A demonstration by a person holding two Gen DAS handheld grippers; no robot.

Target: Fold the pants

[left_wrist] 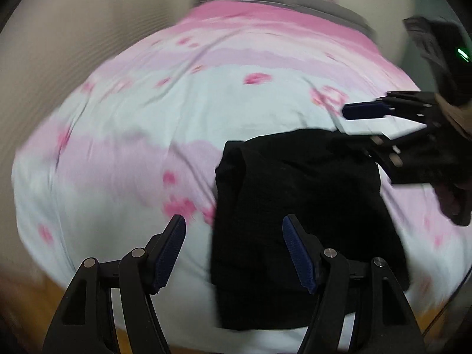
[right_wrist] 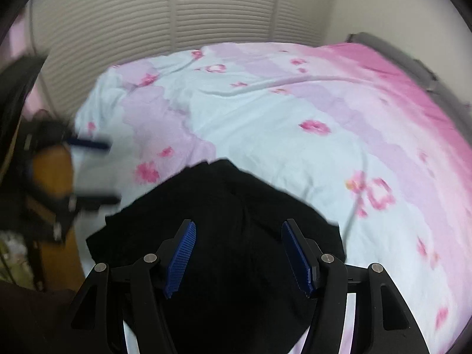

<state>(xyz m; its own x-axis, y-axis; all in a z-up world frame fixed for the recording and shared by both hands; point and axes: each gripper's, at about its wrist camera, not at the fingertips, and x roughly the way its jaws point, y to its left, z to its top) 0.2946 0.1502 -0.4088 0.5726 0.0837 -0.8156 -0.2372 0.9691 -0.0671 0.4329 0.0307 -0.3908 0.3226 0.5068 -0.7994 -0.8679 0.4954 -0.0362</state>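
Observation:
The black pants (left_wrist: 298, 212) lie folded into a compact block on the pink and white floral bedspread (left_wrist: 153, 118), near its front edge. My left gripper (left_wrist: 234, 227) is open and empty, hovering over the pants' left edge. My right gripper (right_wrist: 239, 236) is open and empty above the pants (right_wrist: 224, 236). In the left wrist view the right gripper (left_wrist: 358, 124) shows at the right, jaws apart, just over the pants' far right corner. In the right wrist view the left gripper (right_wrist: 110, 172) shows blurred at the left, open.
The bedspread (right_wrist: 295, 124) covers the whole bed. A louvred white closet door (right_wrist: 177, 29) stands behind the bed. A grey headboard edge (right_wrist: 413, 62) runs along the far right. Wooden floor (right_wrist: 56, 177) shows off the bed's left corner.

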